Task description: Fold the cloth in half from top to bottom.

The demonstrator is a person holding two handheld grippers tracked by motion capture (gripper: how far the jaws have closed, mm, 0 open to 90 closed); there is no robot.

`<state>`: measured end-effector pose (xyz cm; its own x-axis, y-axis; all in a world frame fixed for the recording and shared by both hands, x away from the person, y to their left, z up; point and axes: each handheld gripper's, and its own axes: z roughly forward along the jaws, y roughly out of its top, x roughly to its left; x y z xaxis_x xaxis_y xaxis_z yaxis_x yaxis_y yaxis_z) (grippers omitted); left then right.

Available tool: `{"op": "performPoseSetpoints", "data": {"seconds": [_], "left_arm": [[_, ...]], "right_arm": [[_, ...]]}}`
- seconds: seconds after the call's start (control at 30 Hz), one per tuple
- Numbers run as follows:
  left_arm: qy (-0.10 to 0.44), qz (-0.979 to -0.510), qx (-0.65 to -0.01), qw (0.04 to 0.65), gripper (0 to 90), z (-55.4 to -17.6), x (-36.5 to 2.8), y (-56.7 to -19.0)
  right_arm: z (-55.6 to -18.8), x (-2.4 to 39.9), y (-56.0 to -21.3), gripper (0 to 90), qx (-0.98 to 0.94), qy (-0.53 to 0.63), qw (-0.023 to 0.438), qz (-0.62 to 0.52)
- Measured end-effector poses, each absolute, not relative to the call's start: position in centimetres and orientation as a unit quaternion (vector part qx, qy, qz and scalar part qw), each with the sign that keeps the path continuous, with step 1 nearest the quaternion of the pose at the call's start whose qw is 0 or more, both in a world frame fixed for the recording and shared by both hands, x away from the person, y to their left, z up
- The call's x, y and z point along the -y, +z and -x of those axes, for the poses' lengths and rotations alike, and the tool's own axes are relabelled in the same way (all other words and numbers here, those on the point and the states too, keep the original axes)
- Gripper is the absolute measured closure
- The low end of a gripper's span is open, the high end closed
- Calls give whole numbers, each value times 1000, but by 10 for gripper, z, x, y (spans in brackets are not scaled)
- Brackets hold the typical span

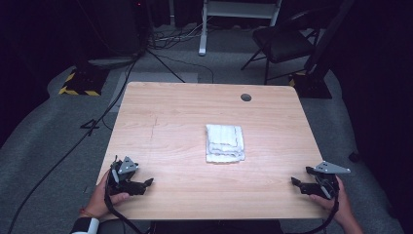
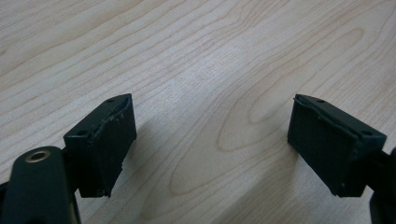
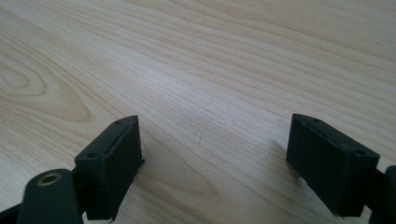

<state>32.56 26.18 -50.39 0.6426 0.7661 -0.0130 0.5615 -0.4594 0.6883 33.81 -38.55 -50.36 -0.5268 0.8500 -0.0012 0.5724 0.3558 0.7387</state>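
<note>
A folded white towel lies flat near the middle of the wooden table. My left gripper rests at the table's front left corner, held by a hand, pointing right. Its jaws stand wide apart over bare wood in the left gripper view, nothing between them. My right gripper sits at the front right corner, pointing left, jaws also wide apart over bare wood. Both grippers are well short of the towel.
A round cable hole sits near the table's far edge. Beyond the table are a black folding chair, a white stand leg, cables on grey carpet and a yellow-black striped base.
</note>
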Motion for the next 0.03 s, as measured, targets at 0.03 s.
{"op": "performPoseSetpoints", "data": {"seconds": [0.03], "left_arm": [[151, -841, -395, 338, 157, -326, -262, -504]], "right_arm": [[-338, 386, -504, 184, -799, 352, 198, -445]]}}
